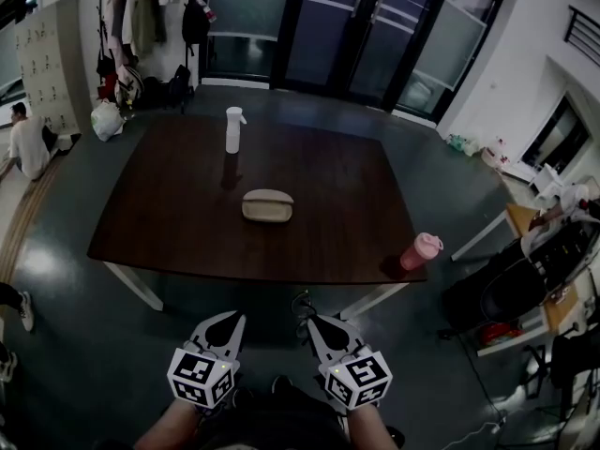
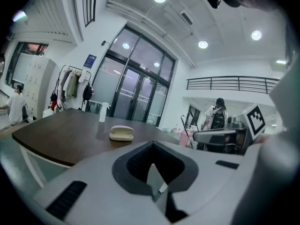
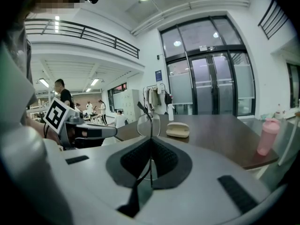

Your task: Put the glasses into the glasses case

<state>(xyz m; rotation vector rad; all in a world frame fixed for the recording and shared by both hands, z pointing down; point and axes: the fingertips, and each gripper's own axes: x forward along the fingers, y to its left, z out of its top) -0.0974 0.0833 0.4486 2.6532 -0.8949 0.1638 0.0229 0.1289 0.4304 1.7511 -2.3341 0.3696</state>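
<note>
left gripper: held low at the near edge of the head view, over the floor and short of the dark brown wooden worktop. in its own view the jaws are drawn together, and we make out nothing between them.

white plastic spray bottle: upright toward the far left of the worktop. not part of the job, as far as we can judge.

beige oval hard-shell glasses case: lies flat near the middle of the worktop with its lid down, well apart from both grippers. we see nothing resting on it.

thin-rimmed, clear-lensed glasses: pinched in the right gripper, whose jaws are closed onto the frame. one lens stands up above the jaw tips, and a thin dark part of the frame runs down below them. in the head view they hang over the floor, on our side of the worktop edge.

pink lidded tumbler: at the near right corner of the worktop, well apart from the case.

progress, our reading: early. having the glasses in hand is the only part done. what is left: carry them to the case, open the lid (the free left gripper looks the likely tool), lay the glasses inside, close it. we cannot tell from here whether the temples are folded.
</note>
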